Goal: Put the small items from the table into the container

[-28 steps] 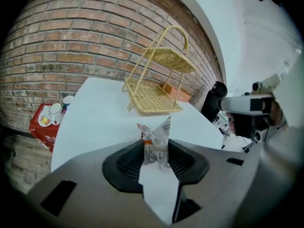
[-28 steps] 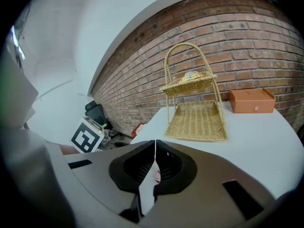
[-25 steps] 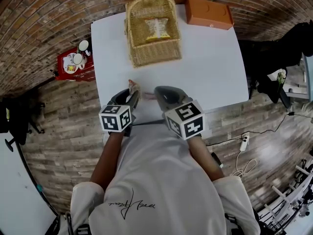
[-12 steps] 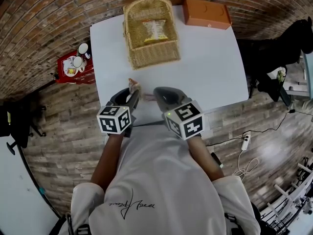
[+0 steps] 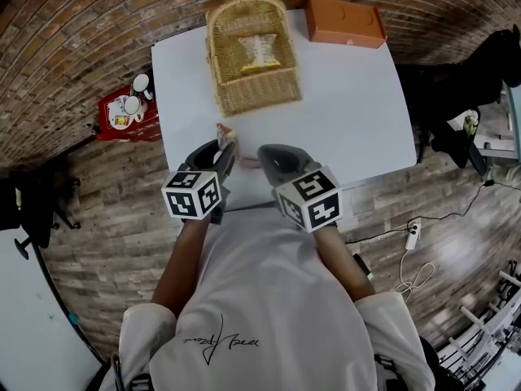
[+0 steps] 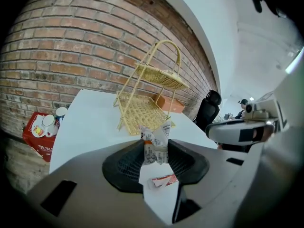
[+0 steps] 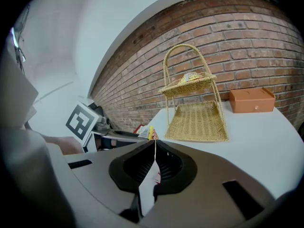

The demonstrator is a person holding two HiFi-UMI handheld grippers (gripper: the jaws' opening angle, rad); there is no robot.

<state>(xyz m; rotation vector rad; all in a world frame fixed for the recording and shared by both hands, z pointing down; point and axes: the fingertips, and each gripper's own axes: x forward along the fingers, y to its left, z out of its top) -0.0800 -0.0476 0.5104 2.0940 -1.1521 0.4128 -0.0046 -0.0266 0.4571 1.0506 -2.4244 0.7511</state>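
Overhead, marker cubes cover much of both grippers; the gripper views show more. Left gripper point(image 6: 156, 151): jaws pinching a crumpled packet point(image 6: 159, 132), held above a red packet point(image 6: 164, 179) lying on the white table point(image 5: 350, 112). Right gripper point(image 7: 154, 148): jaws pressed together. Wicker basket point(image 5: 252, 63) at the table's far edge, orange box point(image 5: 346, 21) beside it. Brick wall behind.

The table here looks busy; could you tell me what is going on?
A person works two grippers at a white table. The left gripper is shut on a small crumpled packet; the right gripper is shut beside it. A second packet lies on the table below, and a third packet already sits in the wicker basket.
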